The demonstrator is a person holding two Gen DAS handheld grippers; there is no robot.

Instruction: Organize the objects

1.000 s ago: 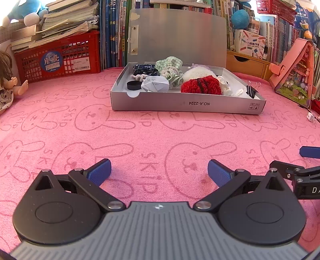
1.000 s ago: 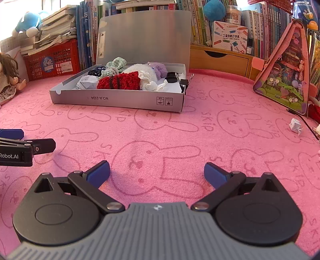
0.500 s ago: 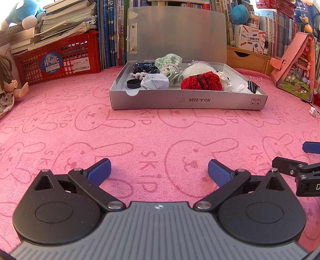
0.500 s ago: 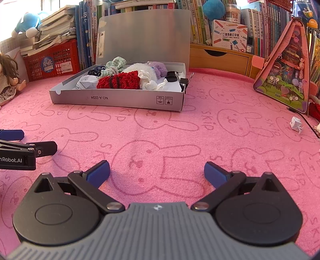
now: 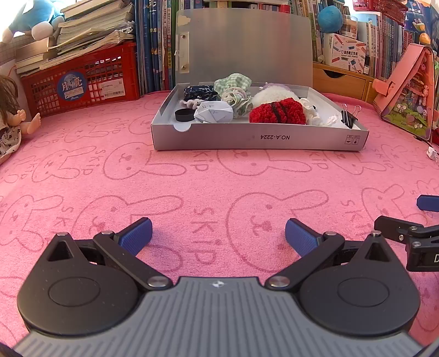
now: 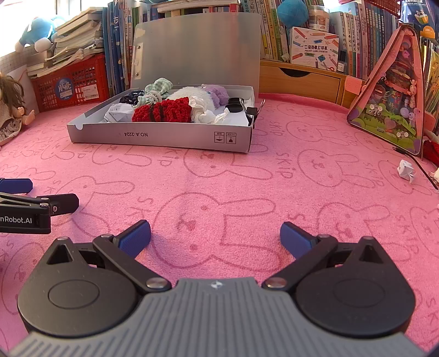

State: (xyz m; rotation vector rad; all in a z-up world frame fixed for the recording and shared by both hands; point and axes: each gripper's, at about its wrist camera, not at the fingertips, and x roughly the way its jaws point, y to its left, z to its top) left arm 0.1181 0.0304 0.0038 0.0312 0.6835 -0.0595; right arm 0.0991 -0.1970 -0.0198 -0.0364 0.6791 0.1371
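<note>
Grey box (image 5: 260, 137) open, lid up, at far side of pink bunny-print table (image 5: 208, 189); already loaded with red knit piece (image 5: 277, 111), scrunchies, crumpled paper, black cap. Apparently near done: only small folded paper (image 6: 406, 169) loose at right. Left tool (image 5: 218, 233) and right tool (image 6: 215, 233) both spread wide, empty, well short of box.

Kid's room / study corner at home.
I'm over a pink bunny-print mat (image 5: 208, 181); far edge is packed w/ books (image 6: 354, 35), a red crate (image 5: 82, 79) of workbooks far left, a doll (image 5: 11, 109) at left, blue plush (image 5: 35, 16) up top, pink toy house (image 6: 395, 101) at right.
</note>
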